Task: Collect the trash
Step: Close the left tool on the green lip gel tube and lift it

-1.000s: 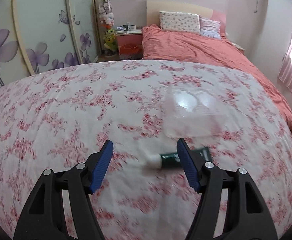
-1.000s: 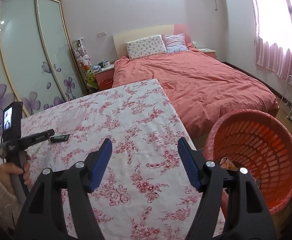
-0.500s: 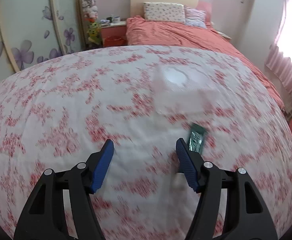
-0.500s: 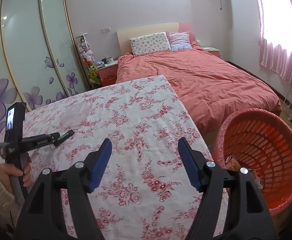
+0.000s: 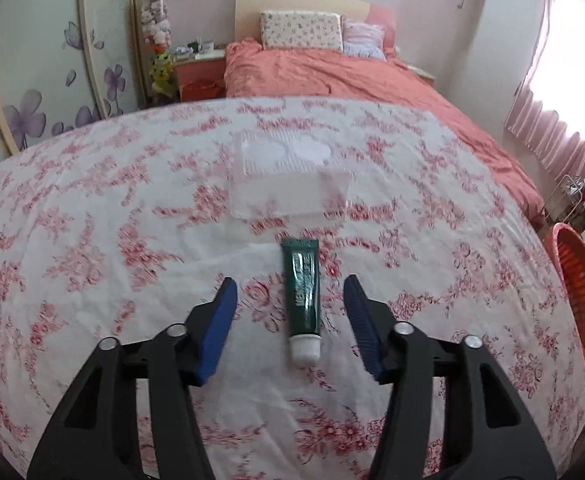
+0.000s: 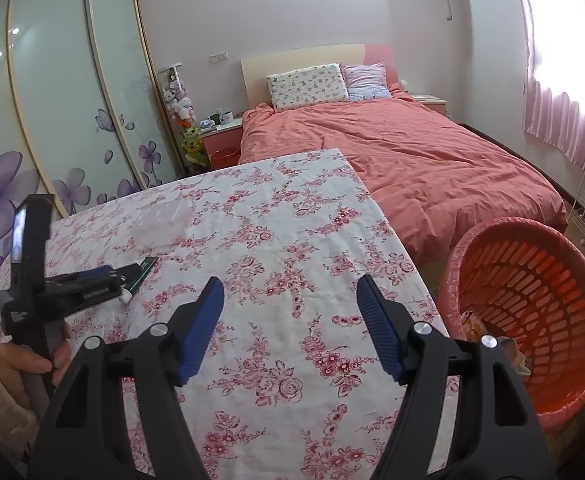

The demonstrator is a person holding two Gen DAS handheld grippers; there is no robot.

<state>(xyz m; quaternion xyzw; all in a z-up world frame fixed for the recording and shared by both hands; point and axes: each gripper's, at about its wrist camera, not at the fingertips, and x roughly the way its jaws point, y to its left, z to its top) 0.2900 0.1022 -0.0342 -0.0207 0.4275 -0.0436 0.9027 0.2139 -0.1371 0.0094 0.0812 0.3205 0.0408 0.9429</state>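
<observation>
Green tube lined up between wide-open left tongs, basket waiting off to the right

The left gripper (image 5: 290,294) is held wide apart, with the dark green tube (image 5: 302,296) lying flat on the floral tablecloth (image 5: 92,240) in the gap between its blue pads (image 5: 222,320), white cap end nearest the tongs, not touched by either pad as far as can be seen. A clear plastic tray (image 5: 288,176) is seen just beyond the tube's far end. The right gripper (image 6: 290,320) is also spread wide and nothing is held in it; the orange basket (image 6: 532,312) is found just to its right, off the table edge, with some wrappers (image 6: 472,320) inside.
</observation>
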